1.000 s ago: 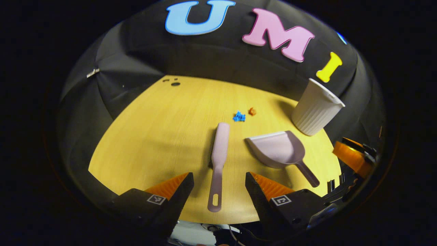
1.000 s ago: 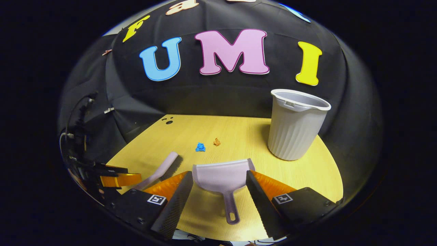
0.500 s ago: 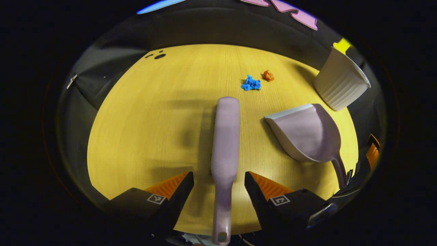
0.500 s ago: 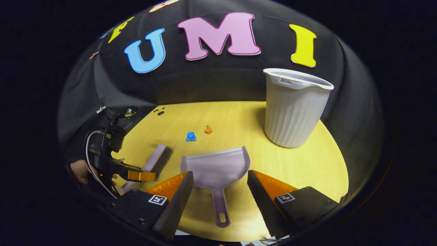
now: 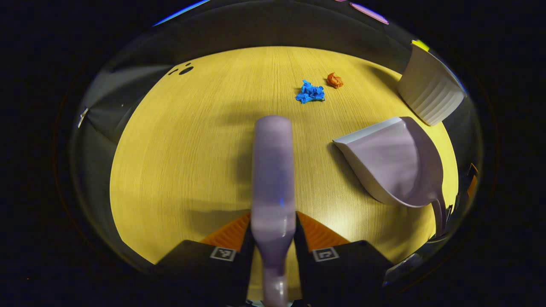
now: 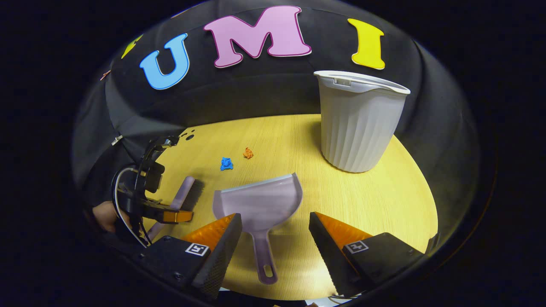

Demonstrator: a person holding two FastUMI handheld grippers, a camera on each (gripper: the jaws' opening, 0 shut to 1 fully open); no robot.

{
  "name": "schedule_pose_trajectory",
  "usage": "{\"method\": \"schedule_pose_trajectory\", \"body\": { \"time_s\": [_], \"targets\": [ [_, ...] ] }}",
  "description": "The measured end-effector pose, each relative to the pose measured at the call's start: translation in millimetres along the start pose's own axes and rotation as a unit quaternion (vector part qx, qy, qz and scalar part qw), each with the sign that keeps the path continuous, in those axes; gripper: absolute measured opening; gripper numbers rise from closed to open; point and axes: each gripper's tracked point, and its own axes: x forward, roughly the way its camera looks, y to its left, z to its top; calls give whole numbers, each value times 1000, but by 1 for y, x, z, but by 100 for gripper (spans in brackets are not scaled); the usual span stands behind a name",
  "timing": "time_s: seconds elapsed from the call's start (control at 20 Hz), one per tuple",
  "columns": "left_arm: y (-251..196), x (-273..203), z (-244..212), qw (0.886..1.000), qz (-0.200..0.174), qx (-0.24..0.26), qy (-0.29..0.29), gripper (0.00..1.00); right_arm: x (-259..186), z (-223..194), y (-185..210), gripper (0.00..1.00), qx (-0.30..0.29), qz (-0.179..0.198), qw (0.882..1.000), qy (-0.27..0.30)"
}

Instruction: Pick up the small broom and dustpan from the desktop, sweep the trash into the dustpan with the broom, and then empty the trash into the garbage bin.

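Observation:
The lilac broom lies lengthwise on the wooden desktop, and my left gripper is shut on its handle. To its right rests the lilac dustpan, mouth facing the trash. A blue paper scrap and an orange scrap lie beyond the broom's head. In the right gripper view the dustpan sits straight ahead, its handle running between the open fingers of my right gripper without touching them. The left gripper holding the broom shows at the left.
A white ribbed garbage bin stands upright at the back right of the desktop, also seen as the bin in the left gripper view. A hand holds the left gripper. Black cloth walls close off the table's far side.
My left gripper moved forward over the broom and shut on its handle. My right gripper advanced toward the dustpan, staying open around its handle.

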Motion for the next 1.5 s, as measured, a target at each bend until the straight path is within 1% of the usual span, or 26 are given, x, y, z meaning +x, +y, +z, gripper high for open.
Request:
{"method": "schedule_pose_trajectory", "body": {
  "time_s": [0.05, 0.15, 0.25, 0.4, 0.5, 0.65, 0.85, 0.95, 1.0, 1.15, 1.2, 1.25, 1.3, 1.35, 1.4, 1.45, 1.5],
  "targets": [
    [1, -1, 0, 1000, -1, -2, -8, 45, 0, -1, 1, 99, 0, 1, 1000, 4],
    [2, -2, 1, 1000, -4, -7, -25, 44, 1, -6, 4, 99, -4, 3, 1000, 12],
    [3, -4, 0, 999, -19, -12, -48, 39, 1, -11, 8, 99, -8, 8, 1000, 27],
    [6, -10, -5, 996, -46, -50, -64, 34, 2, -19, 16, 99, -1, 18, 999, 49],
    [15, -21, -11, 994, -47, -65, -76, 32, 3, -24, 21, 99, 2, 24, 998, 61],
    [22, -49, -19, 991, -48, -65, -102, 32, 8, -35, 25, 99, 2, 25, 996, 82],
    [30, -96, -31, 987, -49, -63, -137, 31, 17, -53, 14, 99, 10, -7, 992, 126],
    [35, -110, -40, 988, -43, -61, -138, 31, 27, -66, 10, 99, 7, -18, 989, 146],
    [38, -115, -42, 988, -39, -59, -139, 31, 31, -72, 11, 99, 8, -16, 987, 157],
    [45, -117, -47, 989, -27, -58, -135, 31, 51, -90, 13, 98, 1, -23, 983, 181],
    [47, -117, -47, 989, -25, -62, -131, 31, 57, -96, 14, 96, -3, -23, 982, 190],
    [47, -115, -47, 989, -22, -68, -128, 31, 62, -101, 15, 90, -7, -25, 980, 198],
    [47, -115, -45, 989, -22, -75, -126, 33, 68, -104, 16, 87, -11, -27, 979, 202],
    [46, -113, -43, 989, -22, -81, -125, 31, 73, -107, 16, 83, -16, -29, 978, 205],
    [46, -112, -40, 989, -21, -84, -124, 32, 77, -109, 16, 82, -22, -33, 978, 207],
    [46, -111, -36, 989, -19, -84, -122, 30, 81, -112, 16, 78, -27, -36, 977, 209],
    [45, -108, -33, 989, -19, -83, -121, 31, 83, -109, 15, 74, -33, -43, 977, 204]
  ]
}}
